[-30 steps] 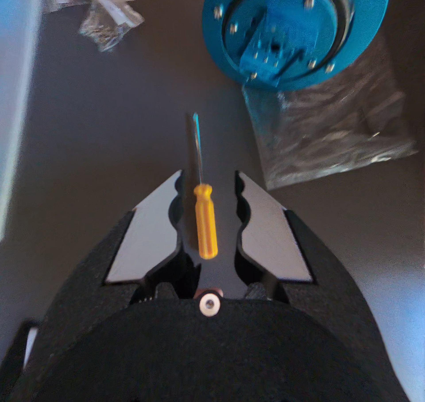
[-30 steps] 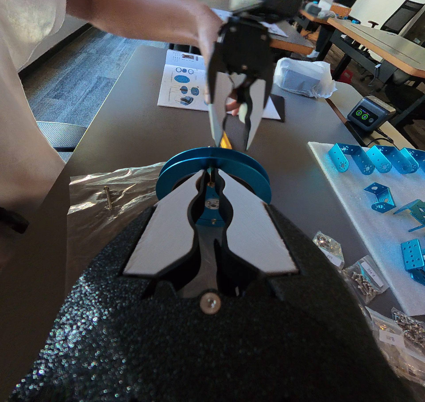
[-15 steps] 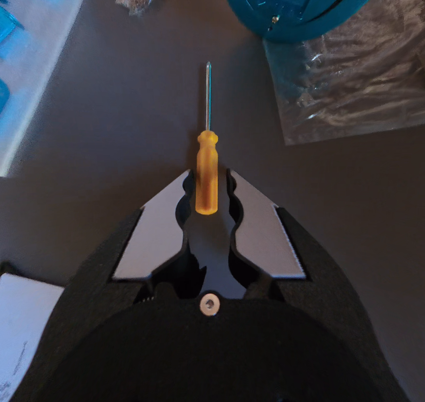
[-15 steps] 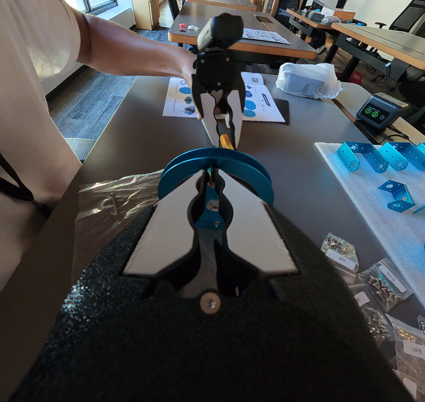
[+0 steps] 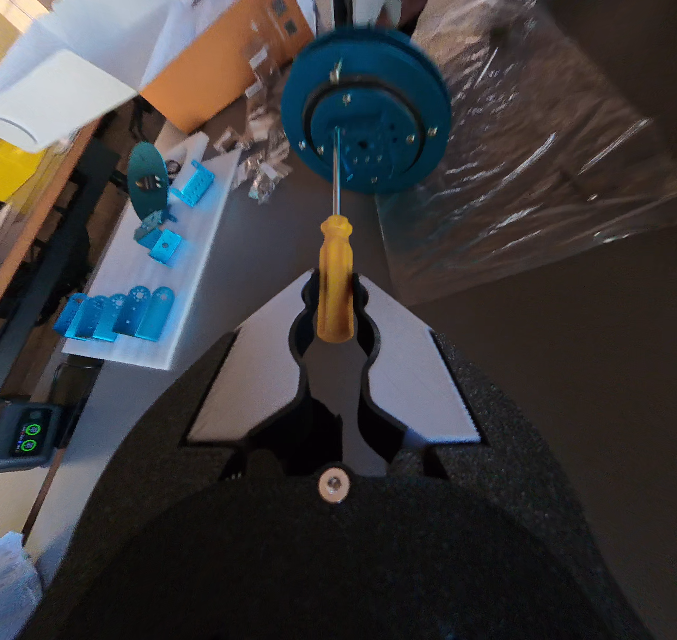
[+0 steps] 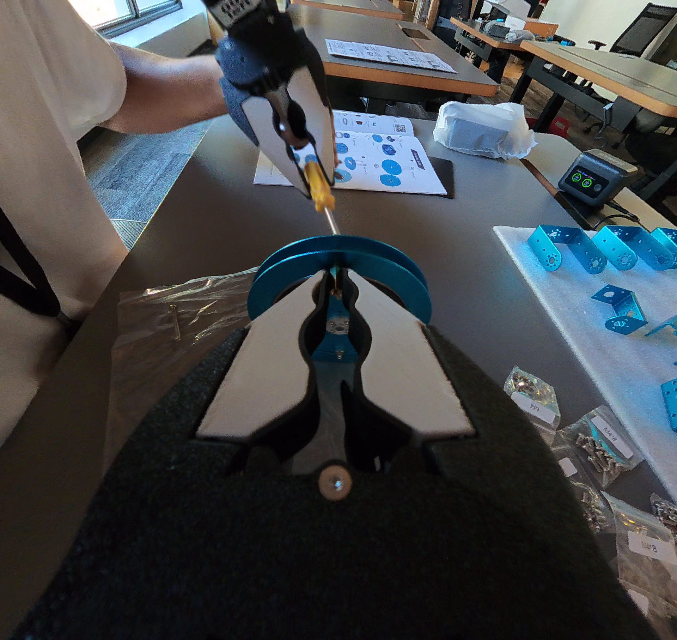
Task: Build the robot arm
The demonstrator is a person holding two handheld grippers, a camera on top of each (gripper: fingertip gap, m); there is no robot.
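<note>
Left hand-held gripper (image 5: 335, 278), clamped on the yellow screwdriver (image 5: 335, 292) that lay loose on the bench (image 6: 227, 226) a second ago, now carries it raised with the shaft tip at the blue wheel (image 5: 366, 113), itself gripped upright by the closed right hand-held gripper (image 6: 337, 285) over the plastic bag (image 6: 176, 322).

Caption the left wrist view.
Left gripper holds a yellow-handled screwdriver, its tip at the blue wheel.
</note>
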